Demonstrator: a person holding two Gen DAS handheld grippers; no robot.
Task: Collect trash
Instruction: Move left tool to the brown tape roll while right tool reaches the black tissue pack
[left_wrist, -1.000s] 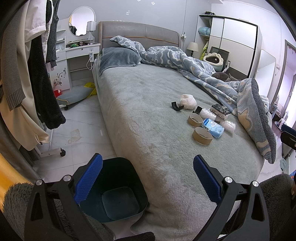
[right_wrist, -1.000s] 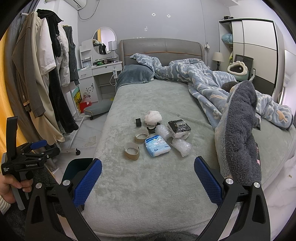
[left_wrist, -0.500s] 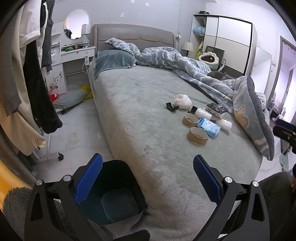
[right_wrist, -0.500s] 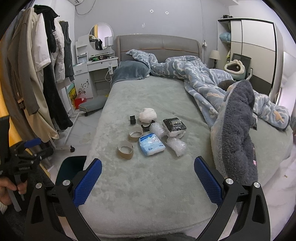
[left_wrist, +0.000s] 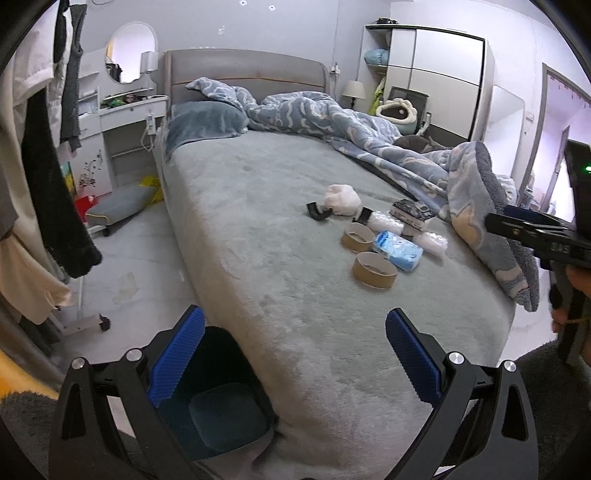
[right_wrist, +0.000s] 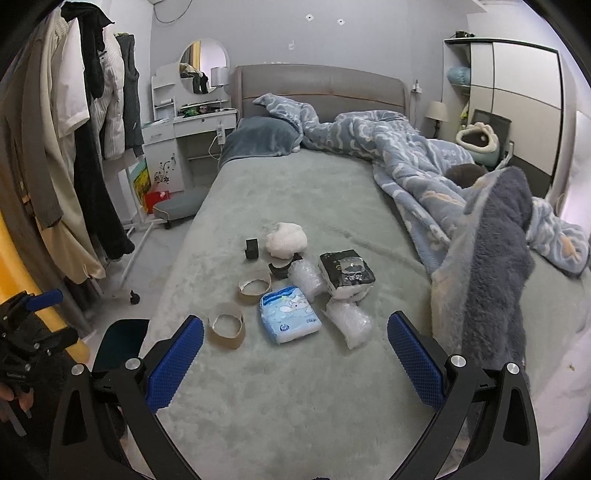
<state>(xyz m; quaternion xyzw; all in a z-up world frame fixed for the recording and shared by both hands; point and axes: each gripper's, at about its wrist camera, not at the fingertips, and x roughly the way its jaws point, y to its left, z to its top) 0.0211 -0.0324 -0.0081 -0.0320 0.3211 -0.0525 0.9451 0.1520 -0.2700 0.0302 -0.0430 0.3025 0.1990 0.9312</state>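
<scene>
The trash sits in a small pile in the middle of the bed, a bit toward its foot edge. The near cardboard ring looks light and thin, and it may squash, so pinch one wall softly. The blue tissue pack looks soft and slippery; grab it across the middle. The bubble wrap looks very light. The bin stands on the floor by the bed's foot corner. The left tool and right tool are both wide and hold nothing.
</scene>
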